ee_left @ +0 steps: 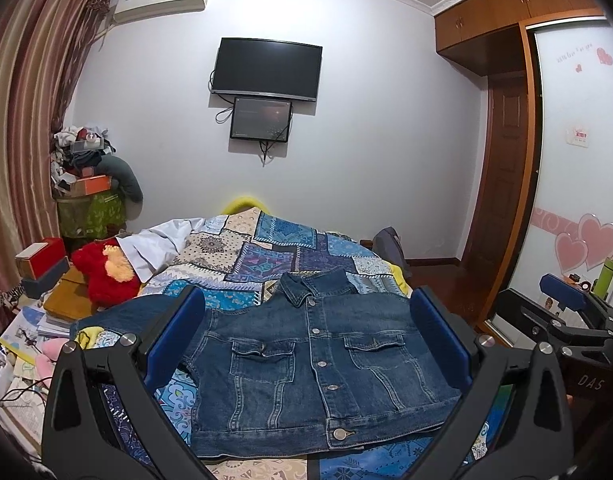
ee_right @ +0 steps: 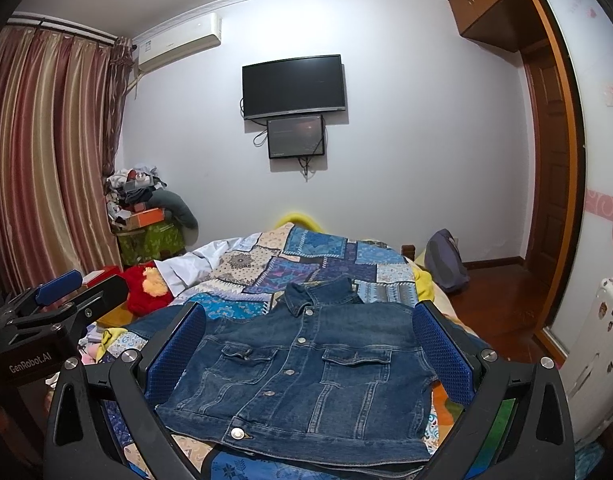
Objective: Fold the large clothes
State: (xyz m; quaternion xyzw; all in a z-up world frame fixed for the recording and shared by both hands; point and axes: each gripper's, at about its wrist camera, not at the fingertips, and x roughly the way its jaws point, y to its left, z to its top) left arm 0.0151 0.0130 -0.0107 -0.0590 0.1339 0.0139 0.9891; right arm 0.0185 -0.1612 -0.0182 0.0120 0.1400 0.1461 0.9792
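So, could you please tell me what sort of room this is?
Most likely a bedroom at home: a bed under a patchwork cover, a wall-mounted television, and a wooden wardrobe.

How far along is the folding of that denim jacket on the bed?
Barely begun. The denim jacket lies flat, buttoned and front-up on the patchwork bedspread, collar away from the cameras. One sleeve stretches out to the left. Left gripper and right gripper hover with jaws open, holding nothing. Every fold remains.
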